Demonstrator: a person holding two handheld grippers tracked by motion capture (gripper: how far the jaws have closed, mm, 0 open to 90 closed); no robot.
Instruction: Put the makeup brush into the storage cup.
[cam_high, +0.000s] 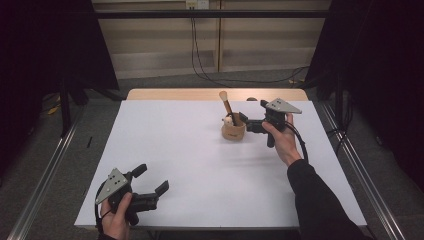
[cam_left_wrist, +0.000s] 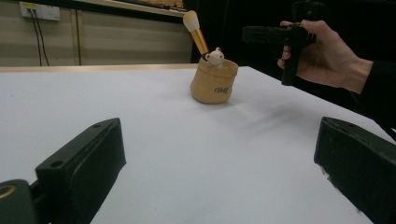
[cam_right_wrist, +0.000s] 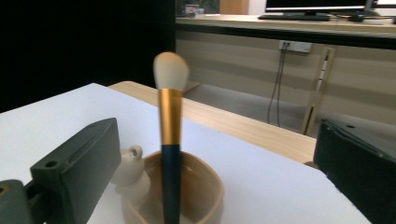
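Right gripper view looks straight down the two black jaws of the right gripper (cam_right_wrist: 217, 154), which stand wide apart and released, with a makeup brush with a cream bristle head, gold ferrule and dark blue handle (cam_right_wrist: 170, 140) rising upright in the gap between them. No jaw touches the brush in this view. The brush stands in a small tan, sack-shaped pot (cam_right_wrist: 196, 191), and a tiny cream bear figure (cam_right_wrist: 130, 175) sits at the pot's rim, just beside the left jaw.

From the high view, the right gripper (cam_high: 250, 122) is held by the person's right hand (cam_high: 282, 140) close against the pot (cam_high: 233, 131), toward the far edge of the white table (cam_high: 200, 160), right of its middle. The brush (cam_high: 226, 105) leans slightly away toward the far edge. A black sleeve (cam_high: 320, 200) runs down to the near right corner, and a black cable (cam_high: 300, 140) trails from the gripper along the wrist.

The left gripper (cam_high: 150, 180) rests near the near left corner of the table, held in the left hand (cam_high: 117, 220), its jaws likewise spread and holding nothing. It is well apart from the pot. In the left gripper view its jaws (cam_left_wrist: 215, 158) frame bare white tabletop, with the pot (cam_left_wrist: 214, 81), the bear (cam_left_wrist: 215, 57) and the brush (cam_left_wrist: 196, 30) farther off, and the other hand (cam_left_wrist: 322, 51) holding its gripper beside them.
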